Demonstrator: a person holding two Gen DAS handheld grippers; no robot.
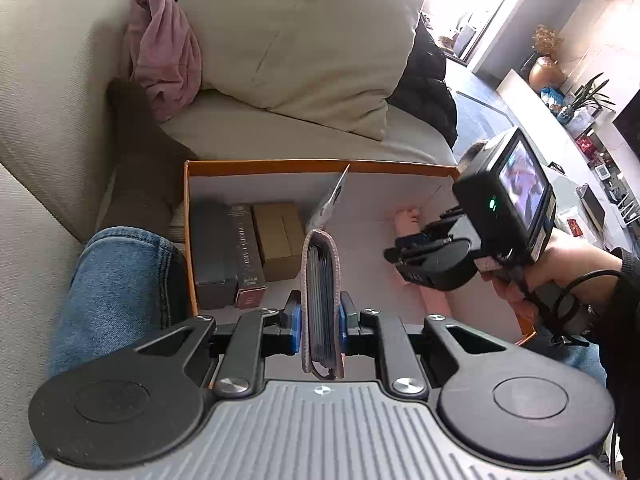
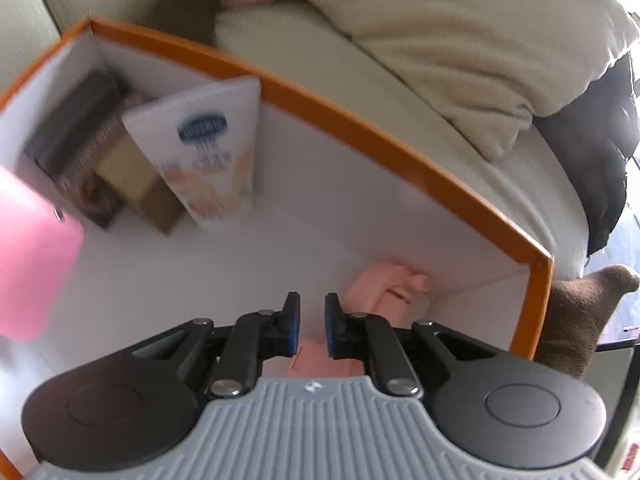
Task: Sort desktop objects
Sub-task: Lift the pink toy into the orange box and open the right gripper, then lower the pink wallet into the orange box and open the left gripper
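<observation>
**Left tool clamps a card wallet over the orange box**

The left tool (image 1: pixel 319 320) has its 2 blue pads pressed against the sides of a pinkish-brown card wallet (image 1: pixel 320 292), which stands on edge between them, pointing forward over the orange-rimmed box (image 1: pixel 280 165). Ahead and left of this tool, 3 small boxes (image 1: pixel 244 252) stand side by side against the box's left wall; straight ahead a white packet (image 1: pixel 334 196) leans on the far wall.

To its right, a hand (image 1: pixel 560 268) grips the right tool (image 2: pixel 310 326) by its handle, angling it down into the box. In the right wrist view its pads stand slightly apart with nothing between them, just above a pale pink object (image 2: pixel 384 292) lying near the box's right corner. The box sits on a beige sofa (image 1: pixel 280 136), beside a jeans-clad knee (image 1: pixel 120 280).
</observation>
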